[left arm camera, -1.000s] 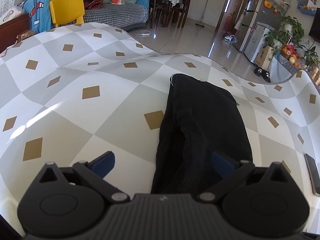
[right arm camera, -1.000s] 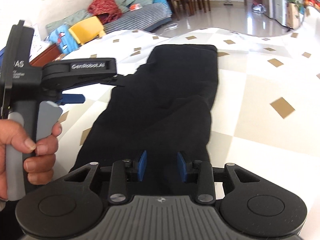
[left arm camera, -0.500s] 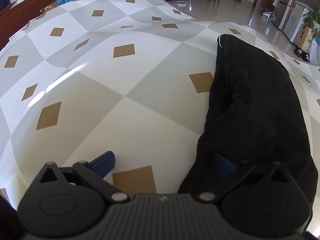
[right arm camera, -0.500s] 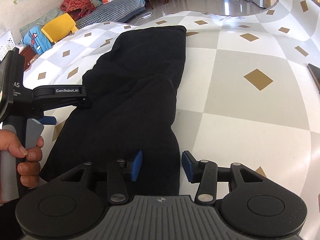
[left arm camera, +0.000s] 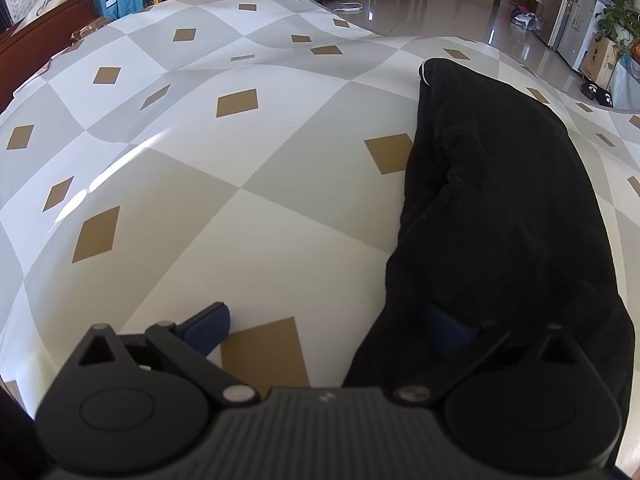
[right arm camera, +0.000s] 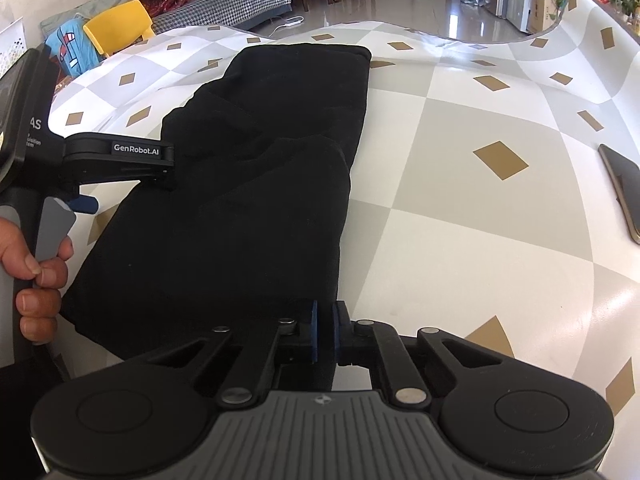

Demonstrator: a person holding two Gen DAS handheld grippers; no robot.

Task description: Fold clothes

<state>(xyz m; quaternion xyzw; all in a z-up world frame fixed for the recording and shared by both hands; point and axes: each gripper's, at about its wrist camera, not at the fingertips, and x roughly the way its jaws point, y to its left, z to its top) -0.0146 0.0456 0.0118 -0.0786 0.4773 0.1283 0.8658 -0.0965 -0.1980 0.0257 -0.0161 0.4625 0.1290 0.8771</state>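
The long black fleece garment (right arm camera: 256,184) lies stretched along the grey-and-white checked worktop (right arm camera: 460,208), running from my near edge toward twelve o'clock. My right gripper (right arm camera: 324,330) has its blue fingers (right arm camera: 313,330) pressed together, pinching the garment's near right corner. My left gripper (left arm camera: 328,326) has its fingers spread wide, one blue finger (left arm camera: 210,326) on bare worktop at nine o'clock of the garment's near left edge, the other sunk in the black folds. A dark phone (right arm camera: 622,190) lies at three o'clock.
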